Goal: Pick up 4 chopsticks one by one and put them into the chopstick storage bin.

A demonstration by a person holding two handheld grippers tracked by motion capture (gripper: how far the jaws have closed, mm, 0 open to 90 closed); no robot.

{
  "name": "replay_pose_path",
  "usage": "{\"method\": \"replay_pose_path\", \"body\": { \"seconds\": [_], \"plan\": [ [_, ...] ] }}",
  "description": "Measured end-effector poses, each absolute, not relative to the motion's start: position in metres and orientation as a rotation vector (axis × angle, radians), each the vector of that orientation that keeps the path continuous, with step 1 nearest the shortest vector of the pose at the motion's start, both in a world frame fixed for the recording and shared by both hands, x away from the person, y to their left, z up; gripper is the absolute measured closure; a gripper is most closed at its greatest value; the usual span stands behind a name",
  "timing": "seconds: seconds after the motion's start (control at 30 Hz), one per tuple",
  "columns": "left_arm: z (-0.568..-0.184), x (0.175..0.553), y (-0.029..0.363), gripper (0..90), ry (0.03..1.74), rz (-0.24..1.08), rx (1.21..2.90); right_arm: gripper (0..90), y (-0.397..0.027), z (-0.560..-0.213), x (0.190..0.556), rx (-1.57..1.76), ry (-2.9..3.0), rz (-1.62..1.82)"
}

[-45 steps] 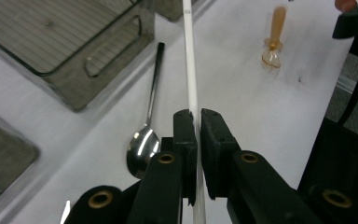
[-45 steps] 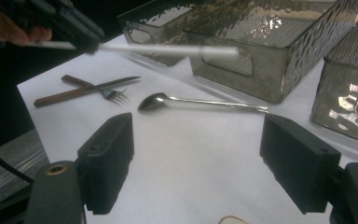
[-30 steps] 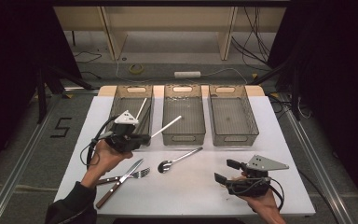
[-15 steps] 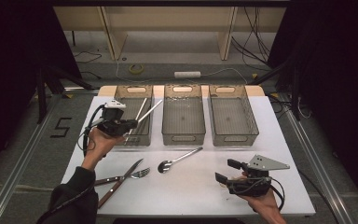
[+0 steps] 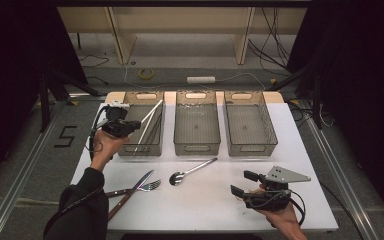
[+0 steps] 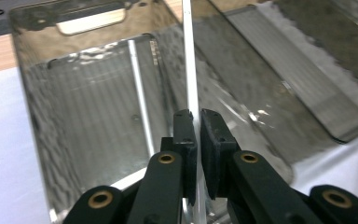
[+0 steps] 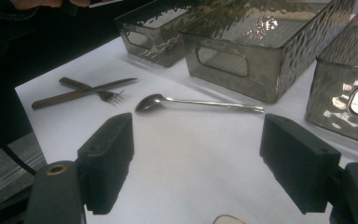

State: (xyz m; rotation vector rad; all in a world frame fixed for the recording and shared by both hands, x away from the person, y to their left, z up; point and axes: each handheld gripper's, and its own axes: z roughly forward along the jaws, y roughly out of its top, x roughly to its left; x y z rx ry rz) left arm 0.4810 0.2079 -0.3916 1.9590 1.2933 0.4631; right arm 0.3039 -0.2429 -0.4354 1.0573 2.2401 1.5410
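Note:
My left gripper [image 5: 128, 130] hangs over the near left part of the left bin [image 5: 141, 149], shut on a thin white stick [image 5: 153, 113] that slants up and away over the bin. In the left gripper view the jaws [image 6: 198, 122] pinch this stick [image 6: 190, 70], and a second stick like it [image 6: 139, 95] lies on the bin floor below. My right gripper [image 5: 243, 183] rests low at the table's front right, open with nothing between its fingers [image 7: 107, 158].
A middle bin [image 5: 196, 146] and a right bin [image 5: 251, 147] stand beside the left one. A spoon [image 5: 192, 170] lies on the white table in front of the middle bin. A knife and a fork [image 5: 141, 185] lie crossed at front left.
My left gripper has carried the stick left and away, from the gap between the left and middle bins to over the left bin. The right gripper has kept still.

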Motion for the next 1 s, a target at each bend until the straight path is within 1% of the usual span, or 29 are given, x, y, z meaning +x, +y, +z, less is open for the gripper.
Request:
{"method": "replay_pose_path", "body": {
  "seconds": [0.17,0.27,0.83,0.9,1.0],
  "plan": [
    [-0.398,0.493,0.214,84.7,1.350,0.498,1.946,27.0,-0.243,-0.435,0.304,1.056,2.242,1.542],
    [-0.400,0.499,0.216,84.6,1.371,0.518,1.966,27.0,-0.243,-0.436,0.304,1.057,2.245,1.541],
    [-0.417,0.523,0.218,84.3,1.476,0.517,1.954,27.0,-0.243,-0.435,0.304,1.050,2.245,1.547],
    [-0.419,0.526,0.219,84.0,1.487,0.494,1.956,27.0,-0.243,-0.435,0.304,1.053,2.244,1.547],
    [-0.419,0.529,0.218,82.7,1.494,0.530,1.937,27.0,-0.243,-0.435,0.303,1.049,2.248,1.545]
  ]
}}
